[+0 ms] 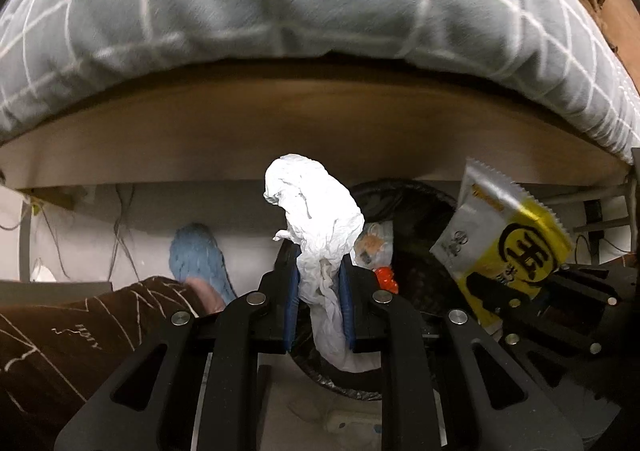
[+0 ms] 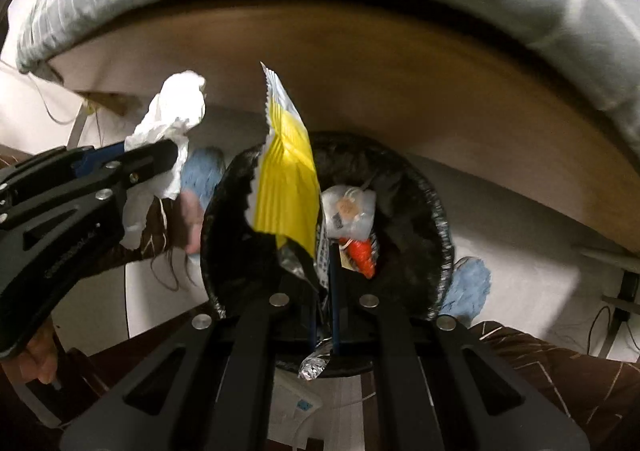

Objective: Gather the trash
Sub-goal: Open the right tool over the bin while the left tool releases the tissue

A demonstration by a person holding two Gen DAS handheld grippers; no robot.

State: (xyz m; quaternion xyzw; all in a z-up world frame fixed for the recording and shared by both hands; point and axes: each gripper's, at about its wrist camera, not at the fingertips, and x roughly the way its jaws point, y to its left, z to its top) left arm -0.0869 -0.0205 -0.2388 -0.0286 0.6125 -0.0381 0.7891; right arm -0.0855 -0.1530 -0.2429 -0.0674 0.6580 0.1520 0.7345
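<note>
Two grippers, each pinched closed on a piece of trash above a black-lined bin (image 2: 424,219). Left gripper (image 1: 319,263) clamped on a crumpled white tissue (image 1: 316,211), blue pads pressed against its narrow middle, the bulk of the paper bulging up past the fingertips and a tail hanging down between the black fingers. Seen from the right wrist view as well: left gripper (image 2: 160,155) reaching in from the left edge, tissue (image 2: 172,119) bunched at its tip, held left of the bin's rim. Right gripper (image 2: 324,291) closed tight on a yellow and silver snack wrapper (image 2: 286,179), thin blue pads nearly touching with only the foil between them, the wrapper standing upright with its serrated edge at the top and a crinkled silver end poking out below the fingers. Same wrapper (image 1: 504,239) tilted at the right side of the left wrist view, in the grip of the right gripper (image 1: 532,291), just beside the bin (image 1: 412,195). Already inside the bin: a small clear packet (image 2: 350,211) and an orange-red scrap (image 2: 360,255) against the black liner. Behind everything, a grey quilt with white grid lines (image 1: 280,3) draped over a wooden board edge (image 1: 320,123). Blue fuzzy slippers (image 2: 468,283) on the pale floor beside the bin, brown patterned trouser legs (image 1: 72,331) at the lower edges.
</note>
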